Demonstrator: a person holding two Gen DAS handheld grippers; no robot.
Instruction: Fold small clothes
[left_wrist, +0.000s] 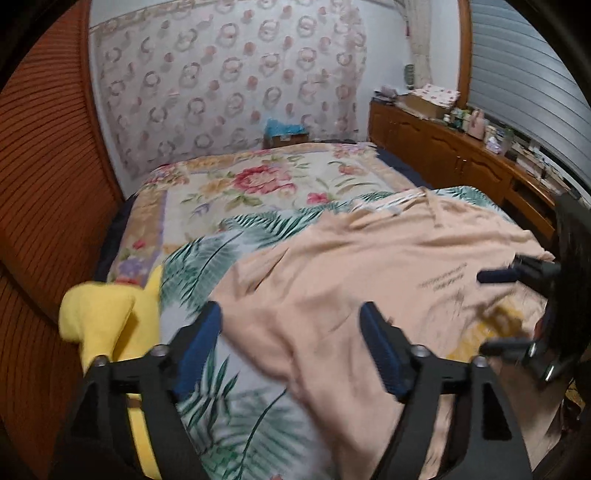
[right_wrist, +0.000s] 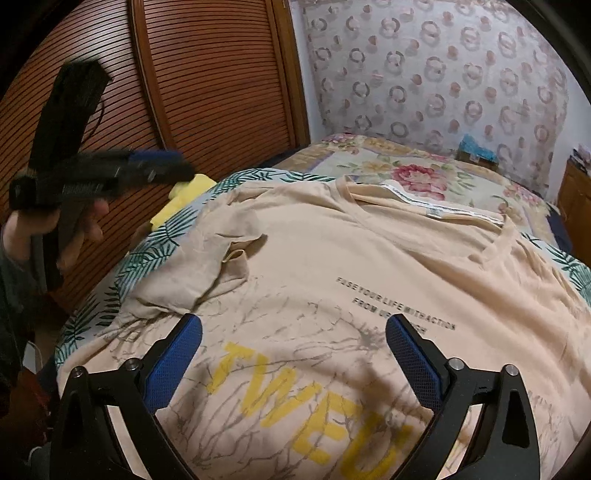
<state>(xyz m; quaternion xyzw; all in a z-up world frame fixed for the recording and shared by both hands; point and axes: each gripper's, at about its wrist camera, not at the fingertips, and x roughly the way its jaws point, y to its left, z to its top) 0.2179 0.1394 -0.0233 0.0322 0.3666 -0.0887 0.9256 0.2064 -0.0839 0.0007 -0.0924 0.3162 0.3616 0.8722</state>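
Note:
A peach T-shirt (right_wrist: 351, 266) with yellow letters and small black print lies spread front-up on the leaf-print bedcover (right_wrist: 99, 302); its left sleeve (right_wrist: 207, 258) is crumpled inward. It also shows in the left wrist view (left_wrist: 351, 280). My right gripper (right_wrist: 293, 332) is open and empty, just above the shirt's lower front. My left gripper (left_wrist: 291, 325) is open and empty, over the shirt's left edge. In the right wrist view the left gripper (right_wrist: 162, 168) appears blurred at the upper left, held in a hand. The right gripper (left_wrist: 498, 310) shows at the right of the left wrist view.
A yellow cloth (left_wrist: 107, 325) lies at the bed's left edge, also seen in the right wrist view (right_wrist: 184, 195). A floral quilt (left_wrist: 258, 181) covers the far bed. Slatted wooden doors (right_wrist: 207, 74) stand on the left; a wooden dresser (left_wrist: 461, 155) with clutter on the right.

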